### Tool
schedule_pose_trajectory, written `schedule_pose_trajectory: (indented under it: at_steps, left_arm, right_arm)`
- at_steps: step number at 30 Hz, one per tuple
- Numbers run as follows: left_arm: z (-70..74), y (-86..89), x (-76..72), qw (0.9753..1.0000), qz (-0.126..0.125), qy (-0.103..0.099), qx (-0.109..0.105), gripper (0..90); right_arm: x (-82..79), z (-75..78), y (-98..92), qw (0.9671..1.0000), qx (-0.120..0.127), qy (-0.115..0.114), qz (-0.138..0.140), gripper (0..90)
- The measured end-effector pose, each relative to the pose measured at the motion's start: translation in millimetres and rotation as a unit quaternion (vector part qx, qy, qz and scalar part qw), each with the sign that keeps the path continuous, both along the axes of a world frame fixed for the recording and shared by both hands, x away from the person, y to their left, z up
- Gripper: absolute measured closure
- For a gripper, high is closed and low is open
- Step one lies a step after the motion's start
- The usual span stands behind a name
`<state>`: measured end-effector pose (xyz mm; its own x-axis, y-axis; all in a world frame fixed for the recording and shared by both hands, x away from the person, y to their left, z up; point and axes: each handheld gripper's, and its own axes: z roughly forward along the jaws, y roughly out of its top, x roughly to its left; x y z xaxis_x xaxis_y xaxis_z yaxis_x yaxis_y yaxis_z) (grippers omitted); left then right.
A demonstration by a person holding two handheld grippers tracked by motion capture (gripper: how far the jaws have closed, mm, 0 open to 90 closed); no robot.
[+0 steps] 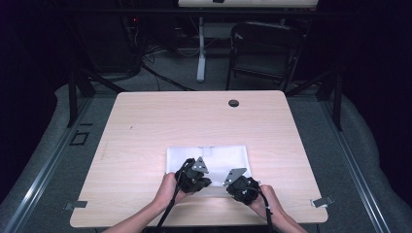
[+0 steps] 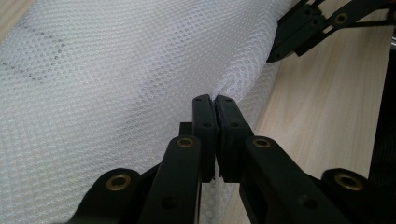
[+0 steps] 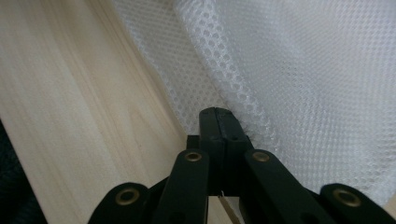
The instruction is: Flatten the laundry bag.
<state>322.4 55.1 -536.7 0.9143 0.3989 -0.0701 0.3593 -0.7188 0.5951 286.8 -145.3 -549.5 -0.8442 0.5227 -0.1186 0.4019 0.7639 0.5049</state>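
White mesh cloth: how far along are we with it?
Done: both tongs are shut on the near edge of the white mesh cloth, left tongs and right tongs each pinching a raised fold. In hand: that edge is held just off the table. Left: probably carrying it forward into a fold; the far part lies flat.

One white mesh cloth (image 1: 221,160), two claws (image 1: 201,180) (image 1: 235,187), one table (image 1: 145,126), one folding chair (image 1: 265,48).

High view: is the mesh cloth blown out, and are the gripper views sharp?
High view: the mesh cloth glares white, weave lost, room behind dark. Left gripper view: weave crisp near the left gripper, softer farther off. Right gripper view: weave sharp at the right gripper.
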Motion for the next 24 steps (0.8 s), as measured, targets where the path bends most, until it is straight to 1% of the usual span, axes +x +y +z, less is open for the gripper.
schedule_pose_trajectory:
  at_steps: [1,3,4,5,8,10,13,14,15,16,18,20,22,23,24]
  left_arm:
    - [0.1,0.1,0.0,1.0000,0.000,0.000,-0.001,87.9]
    - [0.1,0.0,-0.1,1.0000,0.000,0.001,-0.002,87.9]
    - [0.3,0.1,-0.2,1.0000,-0.001,0.001,-0.002,87.8]
    - [0.5,0.1,-0.2,1.0000,-0.004,0.003,-0.001,87.9]
    - [0.9,0.2,-0.7,1.0000,-0.003,0.003,-0.006,87.9]
    - [1.6,0.2,-1.1,1.0000,0.001,0.002,-0.007,87.9]
    - [1.9,-0.2,-1.5,1.0000,0.003,0.004,-0.007,88.0]
    - [2.8,0.0,-1.3,1.0000,-0.001,0.003,-0.003,88.0]
    - [3.3,-0.2,-2.0,1.0000,0.004,0.003,-0.007,87.9]
    - [4.2,-0.4,-2.3,1.0000,0.005,0.004,-0.007,88.0]
    - [6.6,0.3,-2.5,0.9999,0.007,0.002,-0.011,87.9]
    - [9.1,0.8,-2.6,0.9999,0.010,0.004,-0.010,88.0]
    - [11.8,2.0,-2.1,0.9998,0.013,0.004,-0.012,88.0]
    - [13.1,2.3,-1.7,0.9998,0.015,0.004,-0.012,88.0]
    - [14.2,2.8,-1.1,0.9998,0.015,0.003,-0.010,88.0]
  right_arm:
    - [0.6,-2.7,0.6,1.0000,0.000,0.001,-0.001,90.0]
    - [2.0,-5.4,1.0,0.9999,-0.010,0.005,0.002,90.0]
    - [2.6,-6.4,1.2,1.0000,-0.008,0.006,0.000,90.0]
    - [3.2,-8.1,1.4,0.9999,-0.004,0.011,-0.001,90.0]
    - [5.1,-9.8,0.5,0.9999,-0.002,0.017,-0.001,90.0]
    - [5.9,-10.0,-0.5,0.9997,0.003,0.022,-0.003,90.0]
    - [7.0,-9.0,-1.7,0.9996,-0.002,0.027,-0.001,90.0]
    - [6.9,-9.1,-1.8,0.9995,0.001,0.030,-0.005,90.0]
    - [7.2,-9.2,-2.0,0.9995,0.003,0.031,-0.005,90.0]
    - [7.2,-9.4,-2.1,0.9994,0.006,0.034,-0.005,90.0]
    - [7.1,-9.1,-2.2,0.9993,0.004,0.037,-0.004,90.0]
    - [7.2,-8.5,-2.6,0.9992,0.000,0.041,-0.002,90.0]
    - [6.9,-8.6,-2.5,0.9991,0.003,0.043,-0.001,90.0]
    - [7.0,-7.9,-2.7,0.9990,-0.003,0.044,0.000,90.0]
    - [6.8,-7.8,-2.8,0.9989,-0.004,0.046,0.002,90.0]
